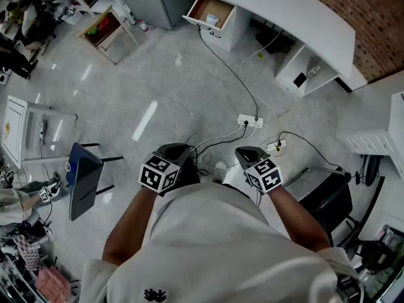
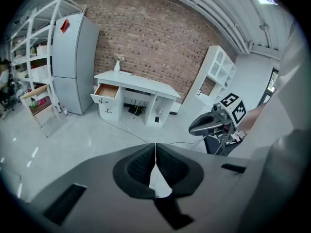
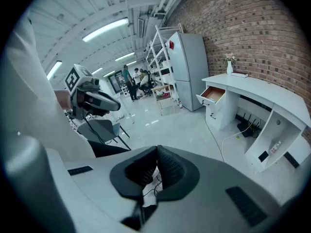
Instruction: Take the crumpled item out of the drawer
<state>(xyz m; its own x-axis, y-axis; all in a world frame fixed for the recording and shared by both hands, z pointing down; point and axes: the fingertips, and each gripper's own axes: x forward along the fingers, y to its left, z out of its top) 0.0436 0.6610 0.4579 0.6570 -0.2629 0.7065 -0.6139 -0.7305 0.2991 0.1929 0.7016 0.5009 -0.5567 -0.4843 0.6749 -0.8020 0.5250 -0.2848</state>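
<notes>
The drawer [image 1: 210, 11] of the white desk [image 1: 297, 8] stands open far ahead across the floor. A small pale item [image 1: 213, 20] lies inside it; its shape is too small to make out. The open drawer also shows in the left gripper view [image 2: 108, 91] and the right gripper view [image 3: 214, 94]. I hold both grippers close to my chest, far from the desk. My left gripper [image 1: 179, 151] [image 2: 155, 152] is shut with nothing in it. My right gripper [image 1: 247, 153] [image 3: 156, 155] is shut and empty too.
Power strips [image 1: 250, 120] and cables trail over the floor between me and the desk. A blue chair [image 1: 84, 178] stands at my left, a black case [image 1: 328, 197] at my right. A wooden cart [image 1: 107, 29] and a grey fridge [image 2: 70, 64] stand left of the desk.
</notes>
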